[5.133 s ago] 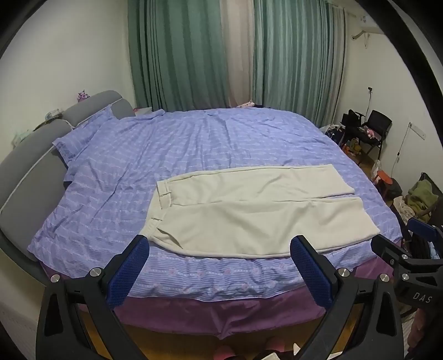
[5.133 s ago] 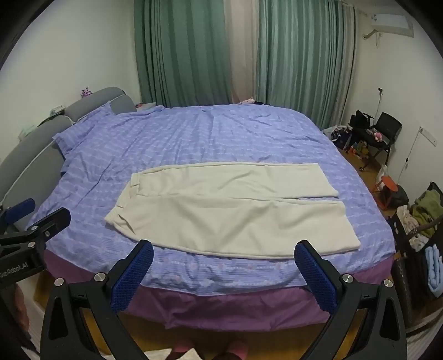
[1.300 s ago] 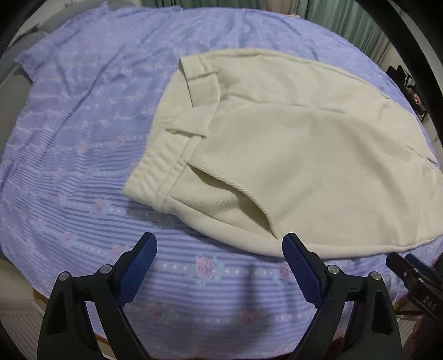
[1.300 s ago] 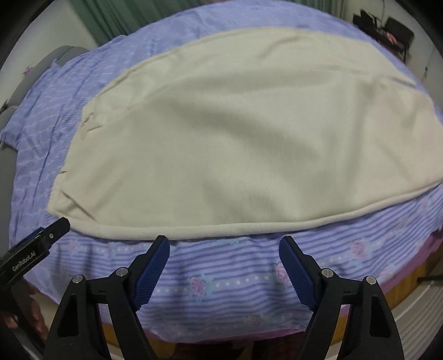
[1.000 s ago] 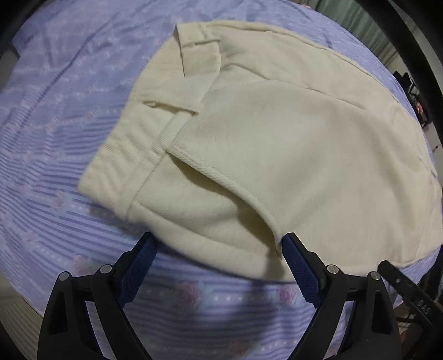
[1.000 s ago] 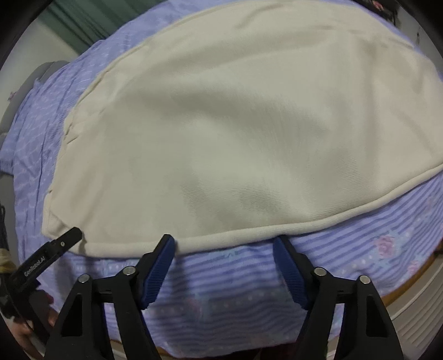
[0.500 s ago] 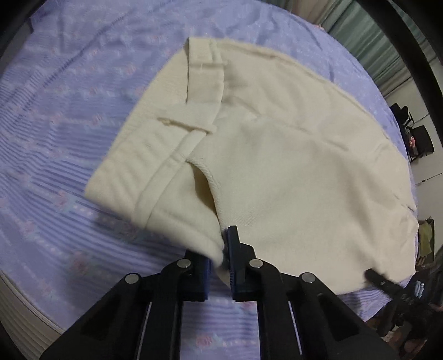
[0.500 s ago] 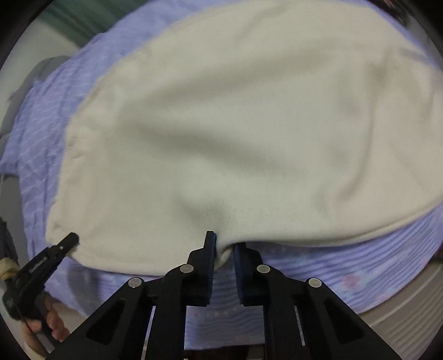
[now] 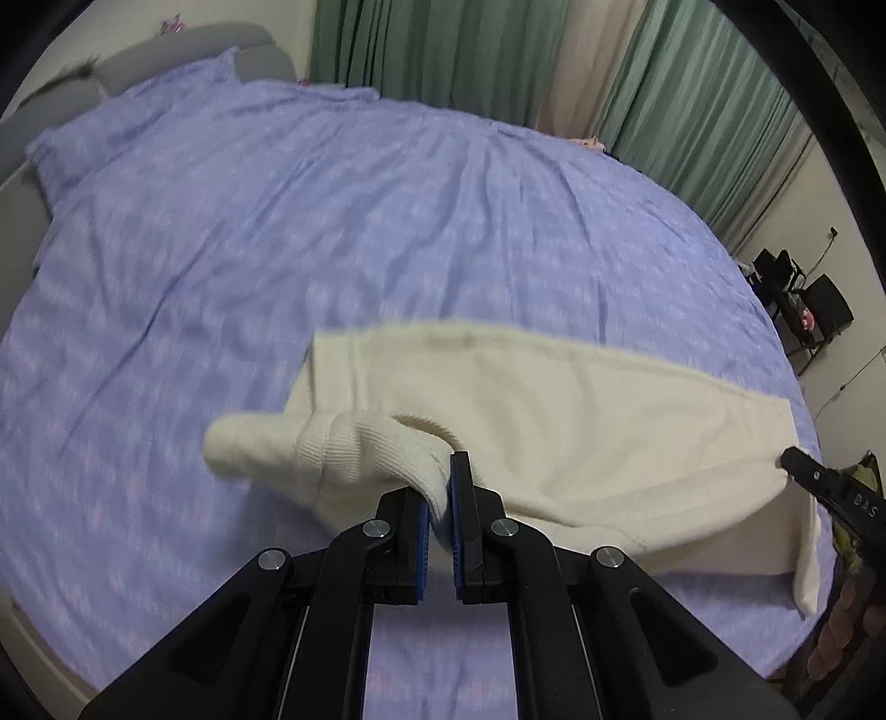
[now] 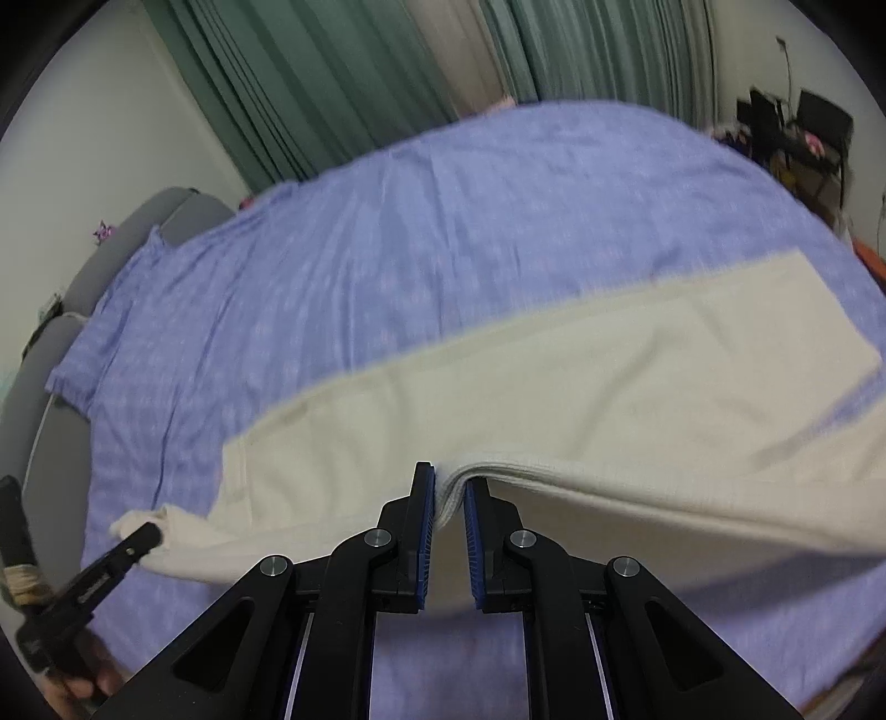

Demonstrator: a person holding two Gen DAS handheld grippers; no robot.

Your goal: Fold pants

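Cream pants [image 9: 554,421], lavender bedspread [image 9: 332,221] with faint pale pattern, green curtains [image 10: 332,83], black claws with blue pads [image 10: 423,526]

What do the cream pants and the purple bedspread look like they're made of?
Cream pants: soft, thick, matte knit, probably fleece or cotton; fine ribbing shows beside the left hand-held gripper. Purple bedspread: thin woven fabric, likely cotton, matte and creased, with a faint printed pattern.

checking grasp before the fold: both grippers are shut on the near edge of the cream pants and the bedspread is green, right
Not quite: the bedspread is purple-blue, as the left wrist view shows; only the curtains are green. The left gripper and right gripper are indeed shut on the cream pants.
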